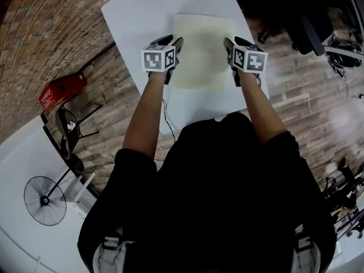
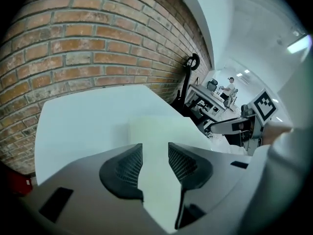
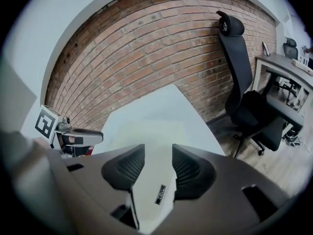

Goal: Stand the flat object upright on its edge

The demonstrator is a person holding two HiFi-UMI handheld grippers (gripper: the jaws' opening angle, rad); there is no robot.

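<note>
A cream flat pad (image 1: 202, 50) lies face down on the white table (image 1: 142, 16). My left gripper (image 1: 172, 40) sits at the pad's left edge and my right gripper (image 1: 232, 41) at its right edge. In the left gripper view the pad (image 2: 161, 131) runs between the jaws of the left gripper (image 2: 155, 155), which stand apart without pressing on it. In the right gripper view the right gripper (image 3: 157, 155) is likewise open, and the pad (image 3: 151, 131), with a small dark label, reaches in between its ribbed pads.
The table (image 2: 83, 126) stands on a brick-patterned floor. A black office chair (image 3: 244, 106) is off the table's right side. A red box (image 1: 62, 90) and a floor fan (image 1: 44, 201) stand to the left. Desks and a person (image 2: 227, 87) are far off.
</note>
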